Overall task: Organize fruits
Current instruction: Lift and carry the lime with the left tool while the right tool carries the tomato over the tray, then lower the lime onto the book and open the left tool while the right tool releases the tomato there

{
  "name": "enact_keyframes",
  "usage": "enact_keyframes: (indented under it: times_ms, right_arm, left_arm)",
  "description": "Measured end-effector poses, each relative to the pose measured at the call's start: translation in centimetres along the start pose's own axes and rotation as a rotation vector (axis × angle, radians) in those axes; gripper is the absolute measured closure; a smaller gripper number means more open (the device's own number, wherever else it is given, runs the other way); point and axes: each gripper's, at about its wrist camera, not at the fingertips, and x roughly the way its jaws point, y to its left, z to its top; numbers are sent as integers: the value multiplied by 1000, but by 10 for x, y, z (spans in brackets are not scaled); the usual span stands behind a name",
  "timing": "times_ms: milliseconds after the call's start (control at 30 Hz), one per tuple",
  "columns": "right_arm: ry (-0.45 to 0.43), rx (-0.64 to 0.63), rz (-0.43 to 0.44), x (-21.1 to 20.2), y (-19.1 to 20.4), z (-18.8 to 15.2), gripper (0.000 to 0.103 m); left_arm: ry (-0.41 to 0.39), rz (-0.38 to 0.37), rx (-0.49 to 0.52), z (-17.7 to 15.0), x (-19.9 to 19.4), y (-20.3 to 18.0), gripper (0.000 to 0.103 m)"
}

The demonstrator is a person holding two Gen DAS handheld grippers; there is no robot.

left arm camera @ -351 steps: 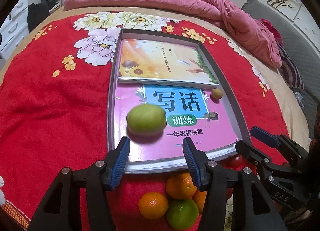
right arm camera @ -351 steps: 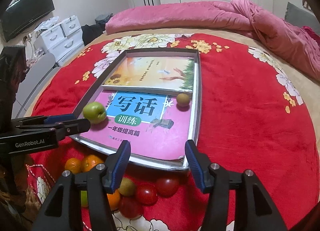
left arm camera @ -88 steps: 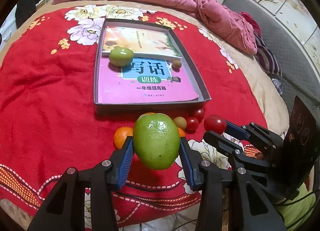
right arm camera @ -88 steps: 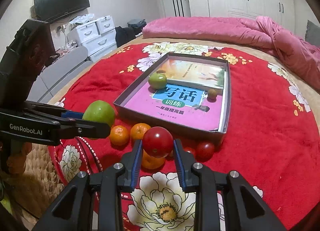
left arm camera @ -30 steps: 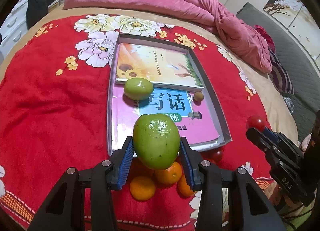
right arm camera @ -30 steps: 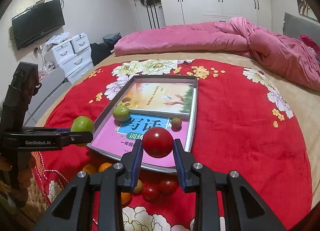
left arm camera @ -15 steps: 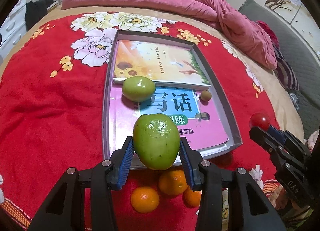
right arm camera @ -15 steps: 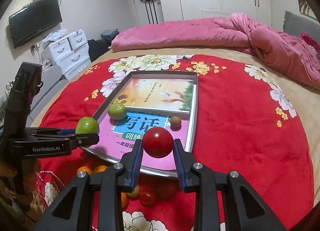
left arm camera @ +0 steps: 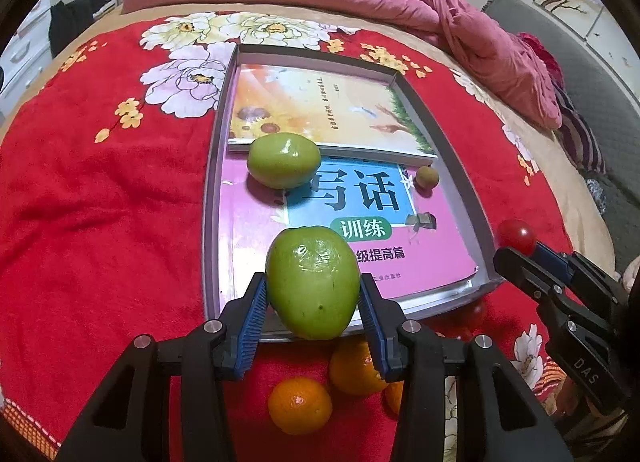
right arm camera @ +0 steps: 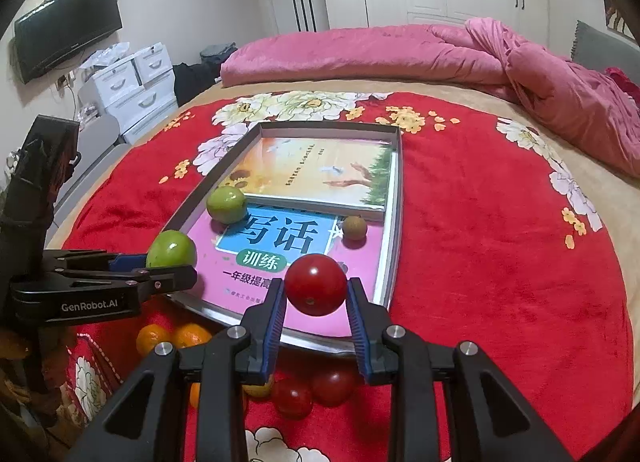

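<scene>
Both grippers have advanced over the tray point(left arm camera: 460, 166) since the earlier frames. Lower each fruit until it rests on the pink book point(left arm camera: 256, 262) before releasing, clear of the green fruit already placed point(left arm camera: 283, 159). Left gripper point(left arm camera: 312, 304), bottom centre, is clamped on a green fruit point(left arm camera: 312, 282). Right gripper point(right arm camera: 316, 306) is clamped on a red tomato point(right arm camera: 316, 284).

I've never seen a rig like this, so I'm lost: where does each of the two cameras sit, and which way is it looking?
Left wrist view: sits on the left gripper, looking down along its fingers at the tray; its pads clamp a green fruit.
Right wrist view: sits on the right gripper, facing the same tray; it grips a red tomato.
Shared: tray, books, loose fruit, and each view shows the other gripper.
</scene>
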Motion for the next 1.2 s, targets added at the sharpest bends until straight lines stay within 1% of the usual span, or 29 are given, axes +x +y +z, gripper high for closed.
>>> enact_keyframes:
  times_ms: [433, 667, 967, 1200]
  right_arm:
    - [33, 22, -9, 14, -6, 3, 72]
    - [42, 10, -15, 23, 2, 7, 72]
    - [98, 9, -21, 40, 6, 4, 72]
    - [152, 20, -37, 49, 3, -1, 72]
  left_arm:
    - [21, 14, 13, -2, 12, 1, 57]
    - [19, 12, 17, -1, 13, 2, 57]
    - [21, 9, 17, -1, 13, 3, 57]
    - [20, 21, 37, -2, 14, 0, 56]
